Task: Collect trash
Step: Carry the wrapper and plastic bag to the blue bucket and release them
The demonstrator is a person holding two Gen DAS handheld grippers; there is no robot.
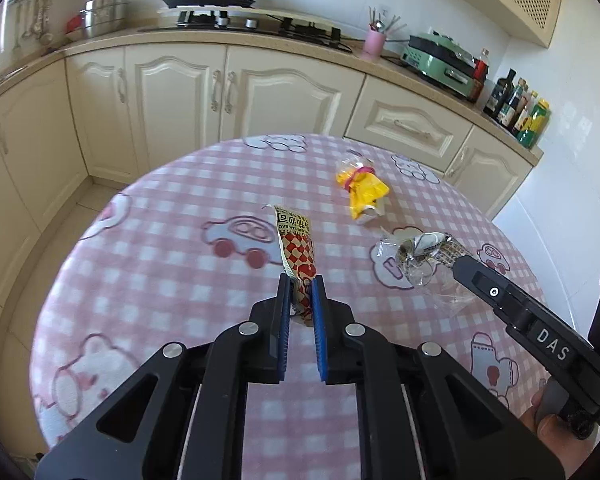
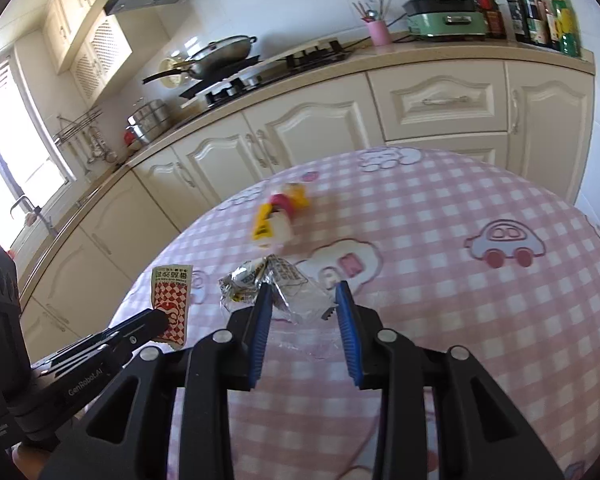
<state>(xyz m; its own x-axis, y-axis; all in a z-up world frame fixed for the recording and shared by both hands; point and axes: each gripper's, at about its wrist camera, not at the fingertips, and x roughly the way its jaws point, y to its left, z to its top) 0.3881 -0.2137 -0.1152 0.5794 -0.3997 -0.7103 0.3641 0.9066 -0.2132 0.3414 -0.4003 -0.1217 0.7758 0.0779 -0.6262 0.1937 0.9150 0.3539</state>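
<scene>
Gripping red-checked sachet (image 1: 297, 264) in left gripper (image 1: 301, 286), jaws nearly closed; clamping crinkled clear wrapper (image 2: 295, 300) in right gripper (image 2: 304, 294), part-open. Far: yellow wrapper (image 1: 362, 190) on table (image 1: 171, 216).

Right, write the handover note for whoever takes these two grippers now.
Left gripper: shut on the red-checked sachet, which sticks up from its pads.
Right gripper: pads pressed on the crumpled clear-and-silver wrapper.
Yellow wrapper: lying loose further back on the pink checked tablecloth, untouched.
Done: two pieces gripped.
Left: no bin shows in either view, so find one, drop both, then come back for the yellow wrapper.
</scene>
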